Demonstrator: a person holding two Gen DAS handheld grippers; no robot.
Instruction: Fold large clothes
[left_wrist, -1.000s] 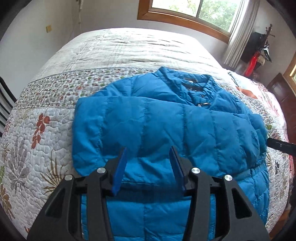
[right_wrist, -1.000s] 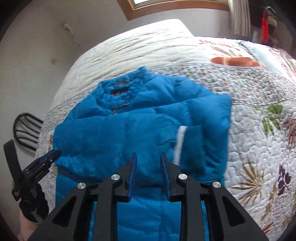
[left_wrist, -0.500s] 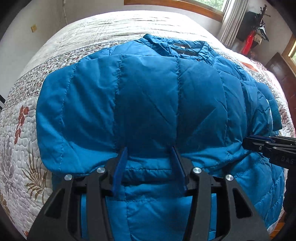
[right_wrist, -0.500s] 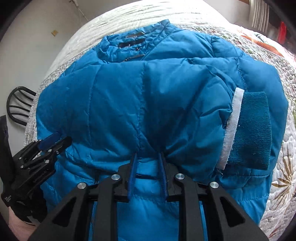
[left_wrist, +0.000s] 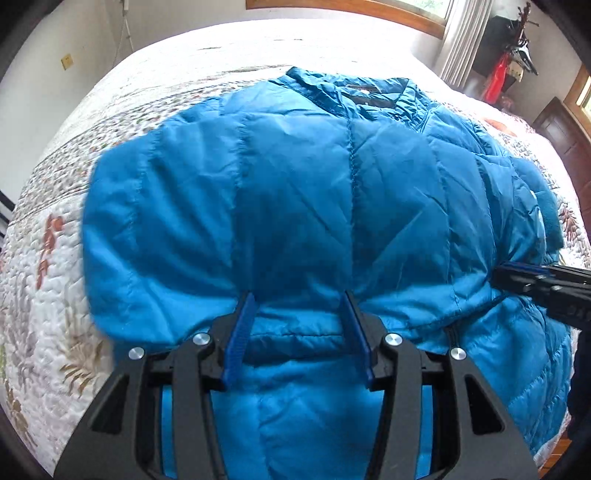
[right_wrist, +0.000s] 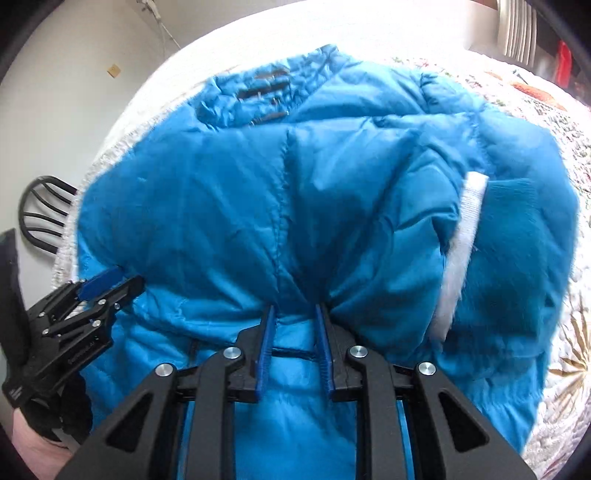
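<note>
The left gripper (left_wrist: 297, 302) pinches a fold of the puffy blue quilted jacket (left_wrist: 295, 206), which lies folded on the floral quilted bedspread (left_wrist: 44, 295). The right gripper (right_wrist: 295, 314), jaws narrow and just reopened slightly, clamps bunched jacket fabric. Only the right wrist view shows the white-edged knit cuff (right_wrist: 506, 229) and a black chair back (right_wrist: 44, 214) (gripper lettering unreadable).
</note>
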